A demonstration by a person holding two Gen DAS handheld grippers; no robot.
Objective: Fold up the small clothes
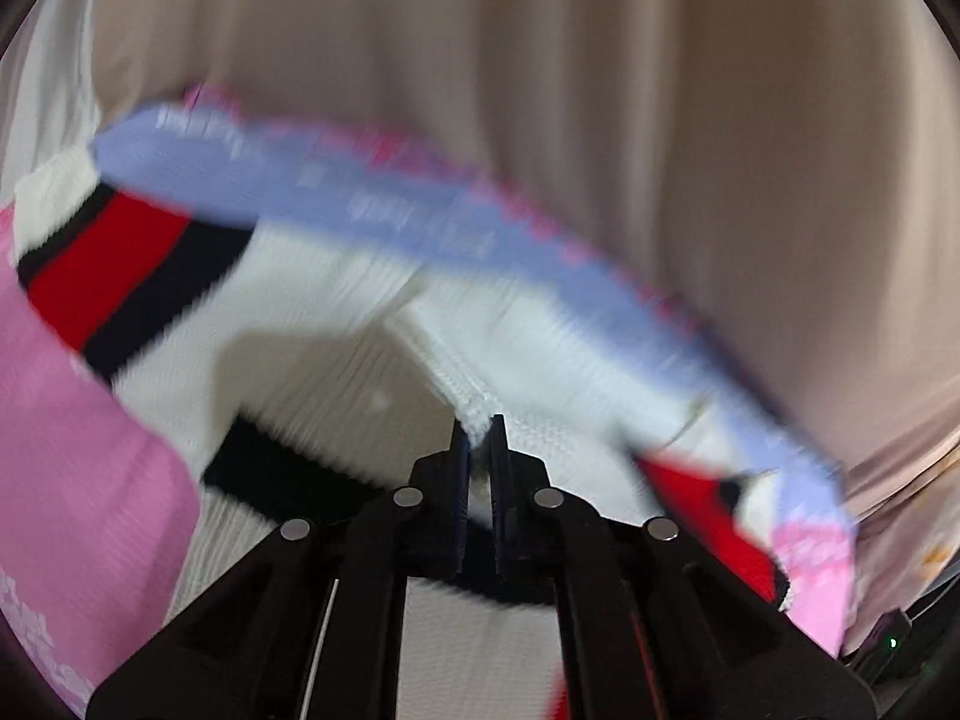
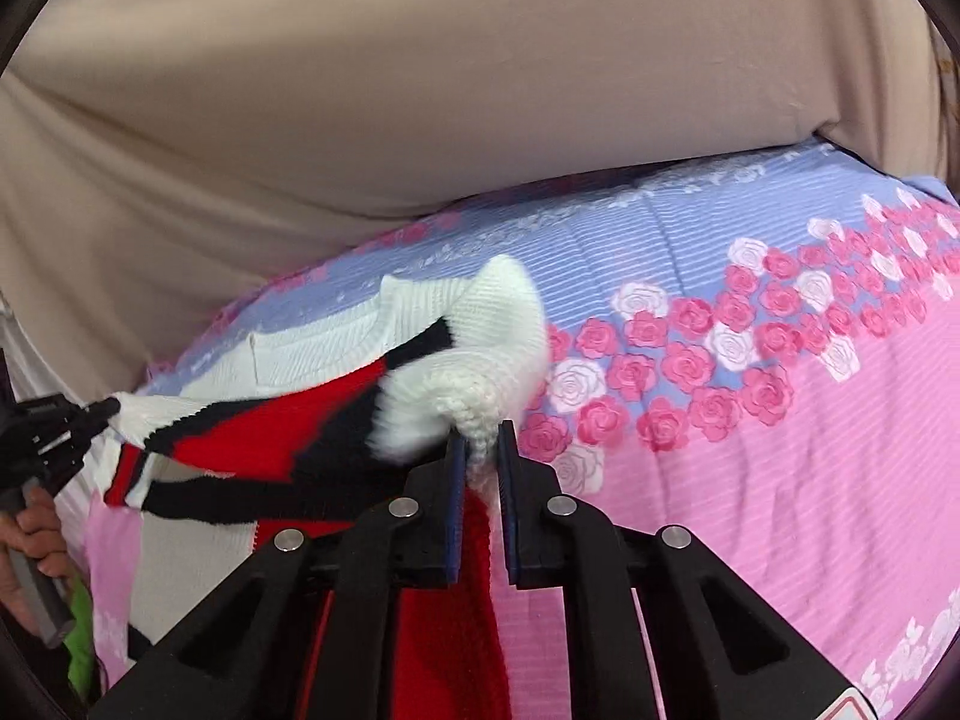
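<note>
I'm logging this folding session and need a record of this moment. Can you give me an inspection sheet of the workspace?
Surface: floral bedsheet, pink and lavender with roses, covering the work area.
Job's things: knit sweater, white with red and black stripes, lifted off the sheet and stretched between both grippers.
Clutter: green item at the lower left edge, too little visible to identify.
Grippers: left hand-held gripper shut on a white sweater edge; right hand-held gripper shut on white knit.
Cables: nothing seen.
Surroundings: beige cloth backdrop behind the sheet; left view is motion-blurred.
</note>
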